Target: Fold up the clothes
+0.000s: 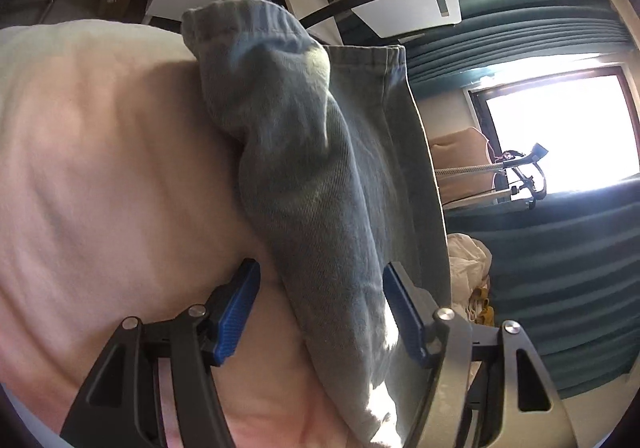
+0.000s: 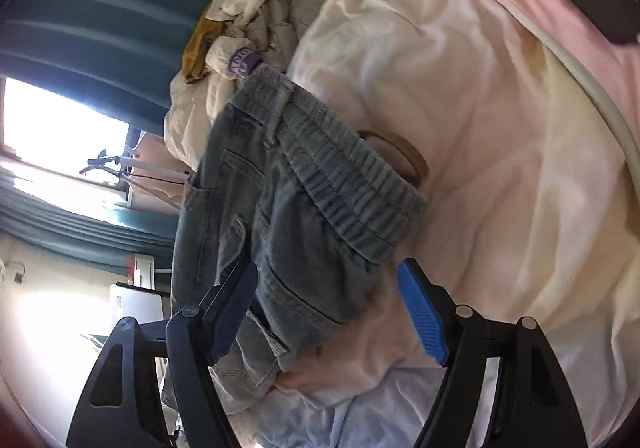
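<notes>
A pair of faded grey-blue jeans lies bunched on a pale pink sheet. In the left wrist view a rolled leg end runs between the fingers of my left gripper; the jaws stand wide apart with the blue pads either side of the cloth, not pinching it. In the right wrist view the elastic waistband and back pocket of the jeans lie between the fingers of my right gripper, also wide open over the cloth.
A heap of cream and mustard clothes lies beyond the jeans. The cream and pink bedding fills the right side. Teal curtains, a bright window and a white appliance stand behind.
</notes>
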{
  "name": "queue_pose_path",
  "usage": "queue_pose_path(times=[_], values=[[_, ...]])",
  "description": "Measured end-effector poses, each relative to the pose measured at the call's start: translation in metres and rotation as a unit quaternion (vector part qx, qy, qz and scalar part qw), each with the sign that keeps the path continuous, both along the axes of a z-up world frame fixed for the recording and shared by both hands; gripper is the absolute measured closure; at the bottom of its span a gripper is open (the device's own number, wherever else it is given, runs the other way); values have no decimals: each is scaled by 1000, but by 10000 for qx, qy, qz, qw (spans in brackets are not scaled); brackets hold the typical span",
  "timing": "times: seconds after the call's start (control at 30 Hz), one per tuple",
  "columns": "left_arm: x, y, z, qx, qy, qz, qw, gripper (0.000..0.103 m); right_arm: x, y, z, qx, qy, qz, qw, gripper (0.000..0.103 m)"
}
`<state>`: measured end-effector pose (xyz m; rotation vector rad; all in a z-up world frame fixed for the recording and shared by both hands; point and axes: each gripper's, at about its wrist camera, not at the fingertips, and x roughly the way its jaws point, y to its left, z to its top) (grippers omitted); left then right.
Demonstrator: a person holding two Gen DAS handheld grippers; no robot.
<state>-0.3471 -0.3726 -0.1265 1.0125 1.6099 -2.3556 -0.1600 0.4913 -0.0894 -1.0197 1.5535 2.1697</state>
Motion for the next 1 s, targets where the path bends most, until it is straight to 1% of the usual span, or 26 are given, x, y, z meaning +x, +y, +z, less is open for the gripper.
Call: queue_pose_path(times=[0.07,0.1,0.17,0.2,0.23,0.27,0.3,0.33,0.4,0.47,0.5,0.53,0.57,0.6,0.63,0.67,0.7,0.83,0.93,1.0], values=[[-6,5,1,-121,120,-9,9999,38,3,0,-16,-216,-126,-39,9997,29],[-12,6,1,-175,112,-16,9998,38,3,1,-23,-287,-116,-36,9995,29],[-19,8,3,-403,65,12,9992,45,-2,4,-33,-298,-163,-10,9994,29],[-23,9,5,-487,57,19,9988,49,-4,7,-36,-306,-100,-40,9995,29],[-27,10,5,-528,60,19,9986,54,-5,9,-36,-306,79,-106,9994,29],[-31,10,5,-566,52,21,9984,57,-10,11,-33,-197,178,-110,9996,29],[-35,10,5,-627,35,25,9980,63,-15,12,-31,-80,272,-110,9995,29],[-38,12,5,-729,-4,39,9973,71,-22,13,-29,73,296,-71,9995,29],[-43,17,9,-1066,-125,40,9942,80,-34,16,-28,349,333,-8,9988,30],[-45,21,17,-1389,-204,6,9901,85,-39,19,-31,485,325,-87,9983,39],[-45,22,22,-1473,-215,17,9889,88,-39,19,-33,501,343,-123,9981,49],[-45,23,26,-1480,-226,45,9887,90,-37,19,-30,579,357,-181,9975,62],[-44,24,31,-1501,-236,66,9884,91,-35,19,-28,662,370,-241,9968,68],[-44,27,39,-1625,-235,49,9864,91,-31,16,-19,797,417,-258,9956,75],[-41,30,48,-1760,-190,35,9842,92,-27,13,-10,935,466,-272,9942,79],[-35,30,58,-1830,-118,22,9830,92,-23,10,0,1073,516,-286,9925,79],[-31,31,67,-1814,-50,17,9834,92,-20,7,9,1235,613,-267,9901,80],[-8,35,103,-1827,112,-61,9831,92,-7,16,32,1326,958,-328,9860,82],[21,37,120,-1839,179,-166,9826,92,11,24,40,1389,1006,-512,9839,82],[37,39,127,-1834,138,-244,9826,92,28,29,45,1358,1030,-601,9835,82]])
